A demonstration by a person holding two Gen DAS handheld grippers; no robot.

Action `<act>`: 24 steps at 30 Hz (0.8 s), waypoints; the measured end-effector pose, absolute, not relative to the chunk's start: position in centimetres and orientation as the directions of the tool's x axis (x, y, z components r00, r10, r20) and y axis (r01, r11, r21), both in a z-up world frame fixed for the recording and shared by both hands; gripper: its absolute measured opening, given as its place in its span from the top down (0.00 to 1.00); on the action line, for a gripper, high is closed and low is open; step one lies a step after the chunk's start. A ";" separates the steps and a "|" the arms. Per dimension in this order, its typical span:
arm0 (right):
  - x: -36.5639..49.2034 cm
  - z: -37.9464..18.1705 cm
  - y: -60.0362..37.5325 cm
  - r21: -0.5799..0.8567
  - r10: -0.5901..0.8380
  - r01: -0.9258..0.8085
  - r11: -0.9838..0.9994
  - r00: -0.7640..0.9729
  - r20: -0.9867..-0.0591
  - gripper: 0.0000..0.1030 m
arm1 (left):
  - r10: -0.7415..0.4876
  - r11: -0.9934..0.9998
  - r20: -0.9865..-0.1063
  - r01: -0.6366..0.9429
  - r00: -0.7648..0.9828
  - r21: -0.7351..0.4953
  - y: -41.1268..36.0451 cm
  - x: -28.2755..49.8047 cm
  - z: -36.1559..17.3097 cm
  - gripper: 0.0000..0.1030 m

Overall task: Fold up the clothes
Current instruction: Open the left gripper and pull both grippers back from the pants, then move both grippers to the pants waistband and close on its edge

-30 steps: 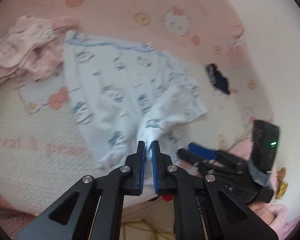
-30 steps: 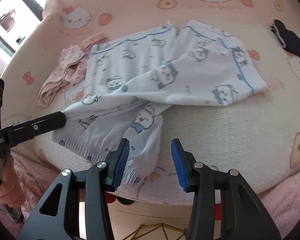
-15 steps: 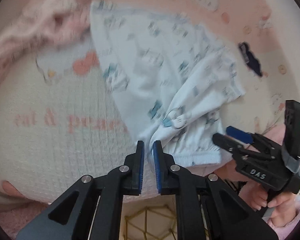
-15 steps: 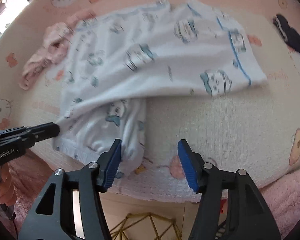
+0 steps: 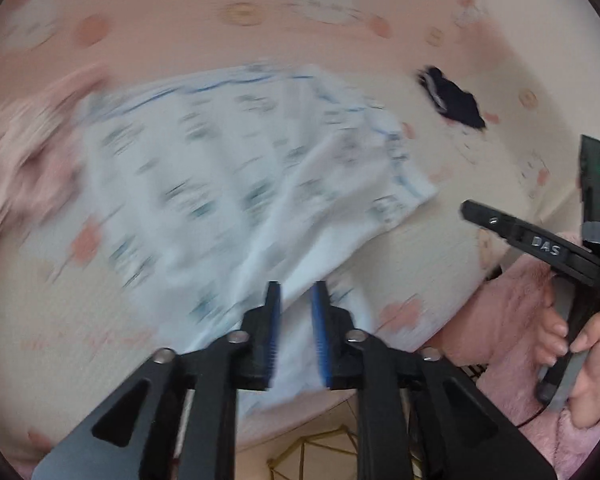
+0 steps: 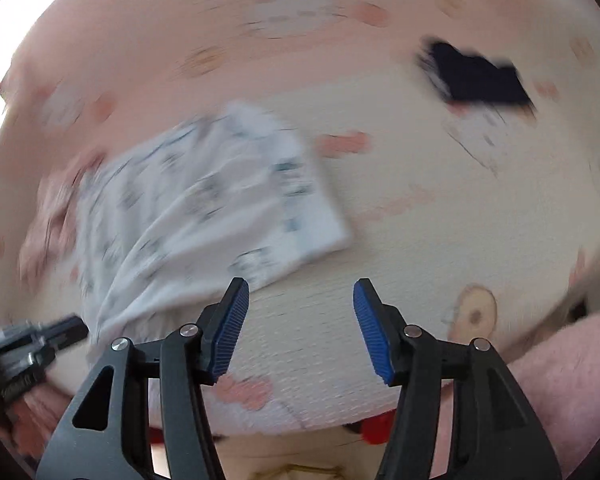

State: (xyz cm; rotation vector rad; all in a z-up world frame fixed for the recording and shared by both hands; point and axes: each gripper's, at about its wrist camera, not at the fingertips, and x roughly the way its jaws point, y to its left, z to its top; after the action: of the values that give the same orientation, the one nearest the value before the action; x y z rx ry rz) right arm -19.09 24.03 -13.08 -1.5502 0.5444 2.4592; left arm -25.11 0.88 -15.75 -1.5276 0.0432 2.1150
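Observation:
White pyjama trousers [image 5: 240,184] with blue prints lie spread and blurred on the pink and cream blanket [image 5: 220,8]. My left gripper [image 5: 296,292] hangs over their near hem with its jaws opening. White cloth shows in the gap, and the pads do not press on it. In the right wrist view the trousers [image 6: 204,208] lie to the left, and the left gripper [image 6: 66,330] shows at their lower corner. My right gripper [image 6: 300,292] stands open over bare blanket with nothing between its fingers. The left wrist view shows it [image 5: 540,240] in a hand with a pink sleeve.
A crumpled pink garment [image 5: 24,160] lies left of the trousers. A small dark navy item [image 5: 452,100] sits at the back right [image 6: 480,76]. The bed's front edge runs just below both grippers, with a gold wire frame [image 5: 312,452] beneath it.
The left jaws were shut on the white cloth and have since parted and let it go. Both grippers have swung right; the right one has gone from the trouser cuff to bare blanket.

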 end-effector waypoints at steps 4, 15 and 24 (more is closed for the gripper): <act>-18.5 -15.6 27.9 0.302 -0.093 -0.470 -0.829 -0.417 -0.904 0.46 | 0.385 -0.801 -0.898 -0.561 -0.213 -0.210 7.9 -26.2 -16.5 0.63; -18.6 -17.6 31.3 0.289 -0.099 -0.498 -0.818 -0.373 -0.923 0.46 | 0.340 -0.679 -0.927 -0.723 -0.158 -0.126 20.2 -26.7 -19.4 0.63; -19.7 -14.0 30.8 0.327 -0.129 -0.470 -0.820 -0.405 -0.905 0.46 | 0.388 -0.776 -0.886 -0.609 -0.253 -0.166 15.7 -29.2 -16.8 0.96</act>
State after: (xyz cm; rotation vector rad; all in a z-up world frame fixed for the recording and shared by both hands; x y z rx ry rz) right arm -19.71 30.84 -14.02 -1.5738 0.8234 2.3243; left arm -29.25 15.71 -16.85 -1.3742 0.2788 2.0636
